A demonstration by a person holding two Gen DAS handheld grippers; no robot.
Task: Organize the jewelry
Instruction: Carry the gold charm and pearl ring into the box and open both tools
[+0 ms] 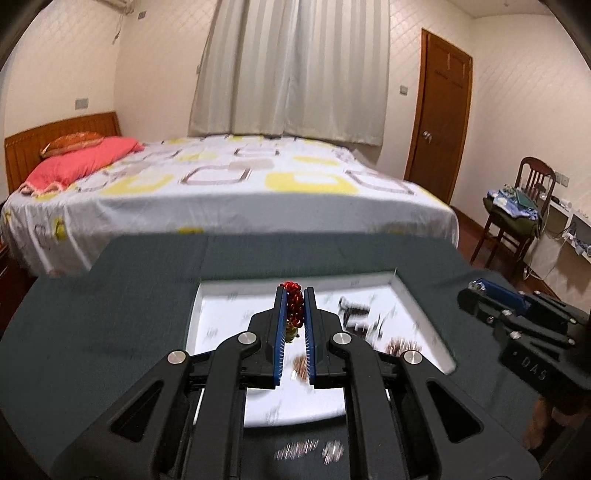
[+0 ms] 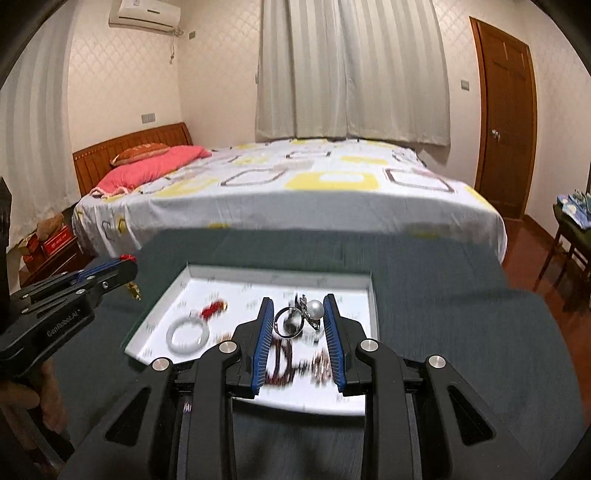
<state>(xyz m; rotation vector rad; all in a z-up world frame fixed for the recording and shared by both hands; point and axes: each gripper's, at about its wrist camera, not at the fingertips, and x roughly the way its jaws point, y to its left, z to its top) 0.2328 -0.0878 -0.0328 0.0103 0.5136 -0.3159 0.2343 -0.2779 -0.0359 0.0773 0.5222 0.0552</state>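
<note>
Now the left gripper point(image 1: 294, 314), clamped on the red bracelet point(image 1: 293, 302), should lower gently over the white tray point(image 2: 177, 291); right gripper point(image 2: 298, 325) hovers, fingers apart.

Two grippers: the left gripper point(image 1: 294, 295) and the right gripper point(image 2: 298, 301), each with two blue-padded fingers. One white tray point(image 2: 258, 275) on one dark green table cover point(image 1: 110, 295). In the tray, countable items: one pale jade bangle point(image 2: 187, 335) at near left, one red knotted ornament point(image 2: 213, 308) just beyond it, one silver ring point(image 2: 290, 322), one pearl piece point(image 2: 315, 308); the beaded strands nearer are too blurred to count. One red beaded piece point(image 1: 293, 302) between the left fingers. Beyond: one bed point(image 2: 295, 192), two pillows point(image 1: 74, 158), one door point(image 2: 506, 118), one chair point(image 1: 517, 218), one air conditioner point(image 2: 144, 13).
</note>
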